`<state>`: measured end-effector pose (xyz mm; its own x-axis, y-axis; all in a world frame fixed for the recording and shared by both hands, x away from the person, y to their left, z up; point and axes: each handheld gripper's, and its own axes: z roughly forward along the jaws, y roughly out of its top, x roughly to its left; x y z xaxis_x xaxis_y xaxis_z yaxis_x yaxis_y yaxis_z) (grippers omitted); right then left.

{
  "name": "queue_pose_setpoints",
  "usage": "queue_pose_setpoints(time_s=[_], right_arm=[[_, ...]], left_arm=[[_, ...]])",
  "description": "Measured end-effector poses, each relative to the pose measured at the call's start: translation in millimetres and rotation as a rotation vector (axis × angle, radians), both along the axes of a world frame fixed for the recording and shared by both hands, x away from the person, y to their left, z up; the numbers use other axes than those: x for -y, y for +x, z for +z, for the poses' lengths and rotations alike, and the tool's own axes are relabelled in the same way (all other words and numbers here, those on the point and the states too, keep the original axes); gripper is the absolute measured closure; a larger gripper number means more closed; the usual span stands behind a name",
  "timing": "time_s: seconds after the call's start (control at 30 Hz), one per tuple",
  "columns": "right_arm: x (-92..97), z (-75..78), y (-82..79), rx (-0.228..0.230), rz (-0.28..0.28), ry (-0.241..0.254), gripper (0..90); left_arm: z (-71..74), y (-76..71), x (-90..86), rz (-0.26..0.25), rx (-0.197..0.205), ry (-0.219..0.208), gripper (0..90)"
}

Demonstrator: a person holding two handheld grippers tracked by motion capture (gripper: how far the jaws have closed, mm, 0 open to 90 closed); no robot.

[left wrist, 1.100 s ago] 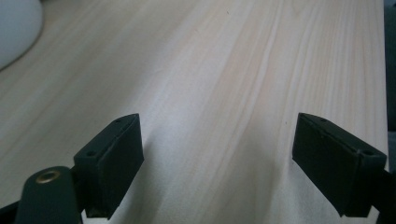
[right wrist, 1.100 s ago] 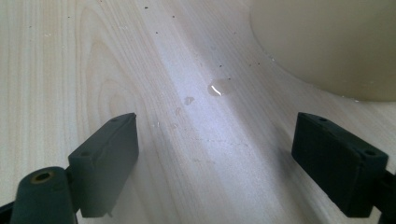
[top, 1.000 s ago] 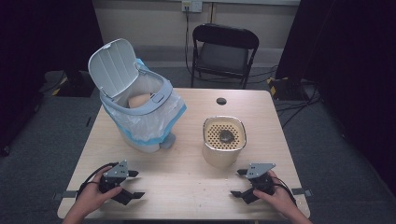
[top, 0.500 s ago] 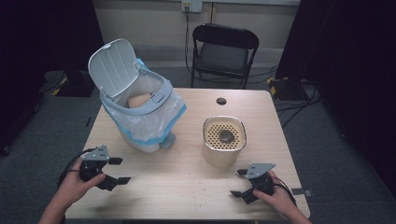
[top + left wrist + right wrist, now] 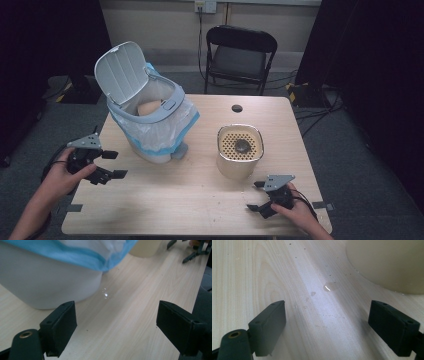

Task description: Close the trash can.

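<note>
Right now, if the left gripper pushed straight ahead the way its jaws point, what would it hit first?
Probably the white bin. The left gripper, jaws open and empty, points across the table toward the bin's lower wall, which sits just left of centre in the left gripper view. Depth is unclear, so it might skim past.

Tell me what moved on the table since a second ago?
The left tool swung off to the table's left edge and lifted, jaws open, holding nothing. The right tool, the white bin and the beige container stayed put.
</note>
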<state>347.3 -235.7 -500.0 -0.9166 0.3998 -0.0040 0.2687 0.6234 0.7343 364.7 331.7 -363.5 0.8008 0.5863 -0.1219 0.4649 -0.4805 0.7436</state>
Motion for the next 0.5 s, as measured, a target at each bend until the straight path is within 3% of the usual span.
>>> queue_pose_setpoints(time_s=[0.2, 0.3, 0.5], right_arm=[[0.0, 0.0, 0.1, 0.000, 0.000, 0.000, 14.1], [0.0, 0.0, 0.1, 0.000, 0.001, 0.000, 14.1], [0.0, 0.0, 0.1, -0.001, 0.001, 0.001, 14.1]], left_arm=[[16.8, 9.2, -7.9, 0.027, 0.017, -0.010, 16.0], [29.4, 18.5, -14.0, 0.042, 0.007, -0.008, 16.0], [39.8, 30.4, -16.5, 0.053, -0.010, 0.006, 16.0]])
